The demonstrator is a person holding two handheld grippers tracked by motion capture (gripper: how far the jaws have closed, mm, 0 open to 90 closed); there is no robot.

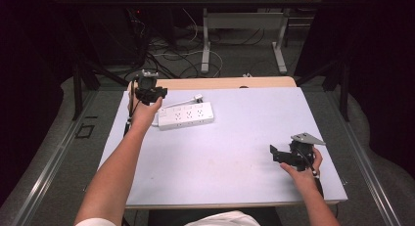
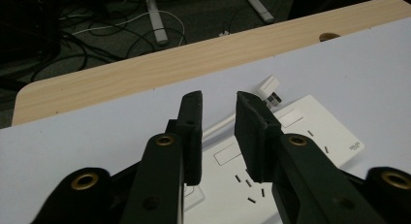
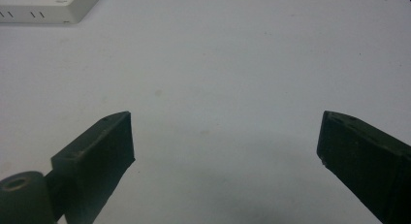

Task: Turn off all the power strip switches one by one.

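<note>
A white power strip point(image 1: 186, 115) lies flat on the pale table top point(image 1: 235, 152), left of centre, with its white cable and plug point(image 1: 198, 97) just behind it. My left gripper point(image 1: 148, 91) hovers over the strip's left end. In the left gripper view its jaws point(image 2: 218, 100) stand a narrow gap apart with nothing between them, above the power strip point(image 2: 300, 136) and the plug point(image 2: 269, 90). My right gripper point(image 1: 275, 154) sits low near the table's right front, jaws pointing left. In the right gripper view it point(image 3: 225, 132) is wide open over bare table, the power strip's corner point(image 3: 43, 6) far off.
A wooden table edge point(image 1: 220, 83) runs along the far side. Beyond it are cables on the floor point(image 1: 171, 55) and the legs of another desk point(image 1: 205, 45). Dark stands flank the table at left and right.
</note>
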